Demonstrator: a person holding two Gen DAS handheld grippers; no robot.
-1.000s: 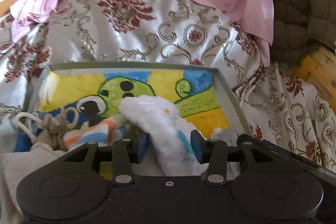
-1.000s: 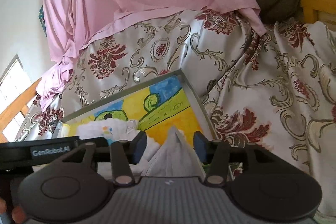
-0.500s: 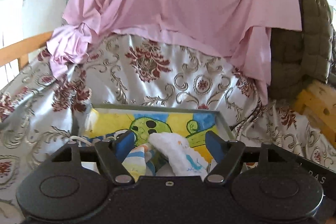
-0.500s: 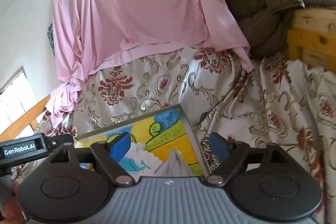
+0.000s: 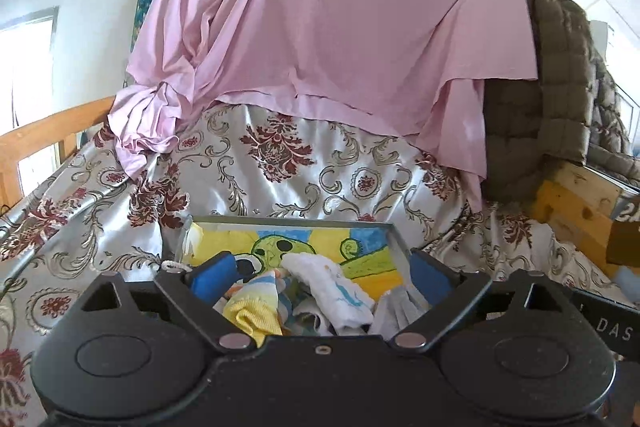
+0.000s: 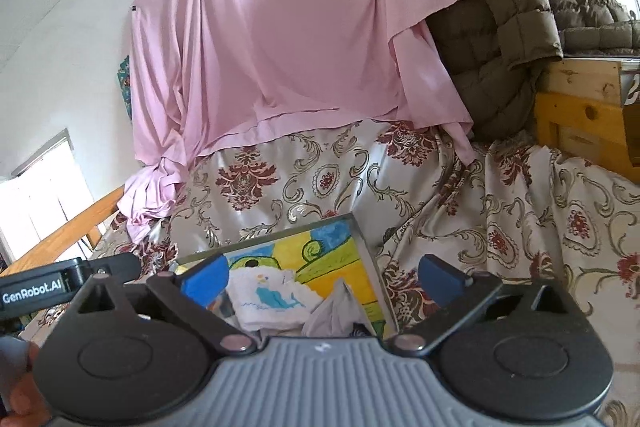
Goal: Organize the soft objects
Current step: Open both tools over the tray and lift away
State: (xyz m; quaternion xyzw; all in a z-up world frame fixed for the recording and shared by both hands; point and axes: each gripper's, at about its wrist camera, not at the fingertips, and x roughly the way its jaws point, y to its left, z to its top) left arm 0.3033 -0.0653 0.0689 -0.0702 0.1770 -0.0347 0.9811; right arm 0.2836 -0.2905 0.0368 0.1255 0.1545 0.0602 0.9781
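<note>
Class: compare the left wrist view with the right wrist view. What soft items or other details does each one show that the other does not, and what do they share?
Left wrist only: a yellow sock and a striped sock between the open left tongs.
Right wrist only: a blue whale print facing the camera on the white cloth, and a GenRobot.AI label, beyond the open right tongs.
Both: the painted tray, pink sheet, floral bedspread, and brown quilted jacket.

We see a bed draped in a floral satin cover. Ahead of the grippers, a grey-rimmed tray with a cartoon bottom lies directly on it. Farther ahead, a pink sheet drapes onto the cover.
</note>
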